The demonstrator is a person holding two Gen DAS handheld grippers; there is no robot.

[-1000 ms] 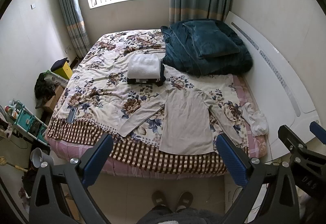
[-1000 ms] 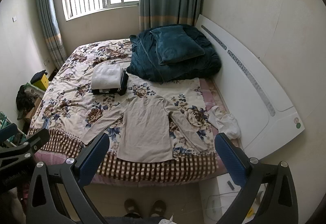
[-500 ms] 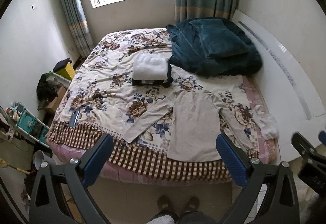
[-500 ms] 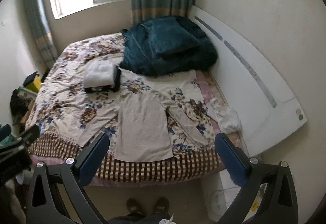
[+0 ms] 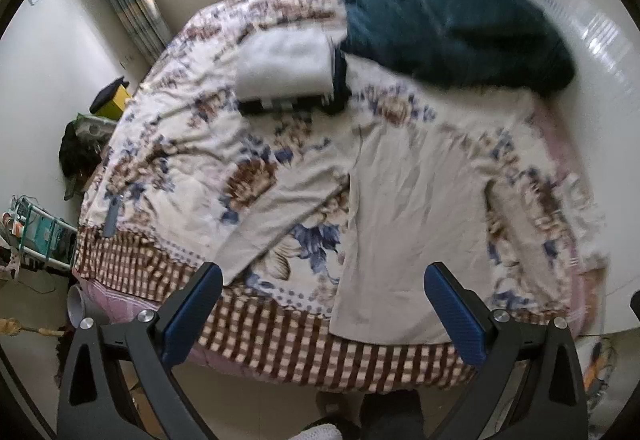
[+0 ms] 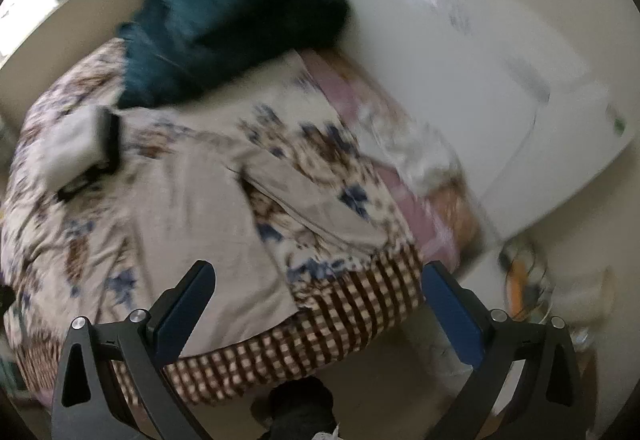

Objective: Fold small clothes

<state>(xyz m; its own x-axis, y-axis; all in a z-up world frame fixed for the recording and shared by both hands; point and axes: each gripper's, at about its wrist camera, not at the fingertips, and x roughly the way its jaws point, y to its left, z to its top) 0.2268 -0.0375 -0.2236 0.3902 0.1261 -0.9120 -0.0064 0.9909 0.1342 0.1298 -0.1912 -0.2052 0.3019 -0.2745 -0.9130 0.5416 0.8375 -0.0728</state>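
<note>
**Both grippers held open above the foot of the bed, shirt spread flat**

A beige long-sleeved shirt [image 5: 404,207] is seen laid flat on the floral bedspread [image 5: 192,159], its hem at the checked border near the foot edge and its collar toward 12 o'clock. In the left wrist view one sleeve is stretched out toward 8 o'clock, and the other sleeve runs down toward 4 o'clock. In the right wrist view the same shirt [image 6: 192,224] is found at the 9 o'clock side of the frame, with one sleeve angled toward 4 o'clock across the bedspread [image 6: 320,143].

The left gripper [image 5: 324,312] is held with its blue-padded fingers spread wide and nothing between them; it is kept above the bed edge, apart from the cloth. The right gripper [image 6: 316,308] is likewise spread wide and holds nothing, positioned over the checked border at the corner of the bed.

A folded white stack [image 5: 284,67] is set on the bedspread at 11 o'clock of the shirt, and a dark teal quilt [image 5: 452,23] is heaped at 1 o'clock, against the white headboard [image 5: 600,87]. Both views are blurred, the right one more heavily, so fine detail cannot be made out.
</note>
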